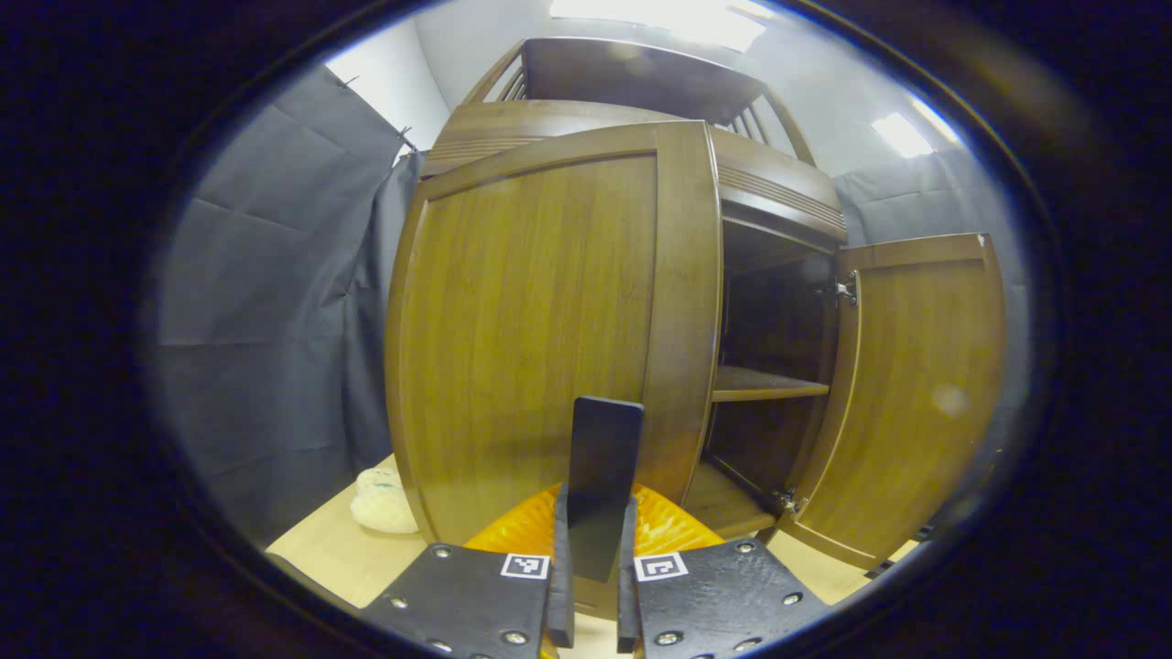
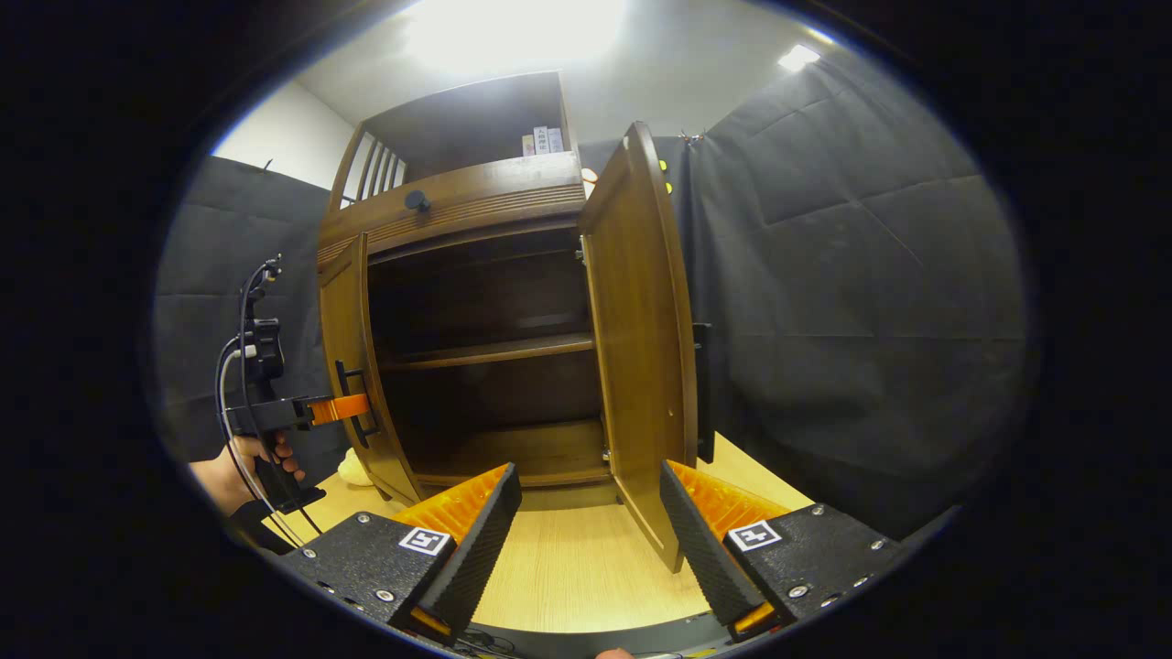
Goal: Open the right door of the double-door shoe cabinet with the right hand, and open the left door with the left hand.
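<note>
The brown wooden shoe cabinet [image 1: 586,119] stands close ahead. In the left gripper view its left door [image 1: 531,339] swings partly outward, and my left gripper [image 1: 597,502] is shut on that door's black handle [image 1: 602,448]. The right gripper view shows the same left gripper [image 2: 352,408] clamped on the handle [image 2: 346,375], held by a hand [image 2: 229,471]. The right door [image 2: 641,348] stands wide open, edge-on. My right gripper [image 2: 591,490] is open below it, and the door's lower corner sits just ahead of the right finger [image 2: 705,531]. Dark shelves [image 2: 494,350] show inside.
A pale soft object [image 1: 385,502] lies on the light wooden floor [image 2: 568,558] beside the cabinet's left corner. Dark cloth walls [image 2: 851,302] close in both sides. The open right door [image 1: 916,394] takes up the space at the right. An upper open shelf [image 2: 476,128] tops the cabinet.
</note>
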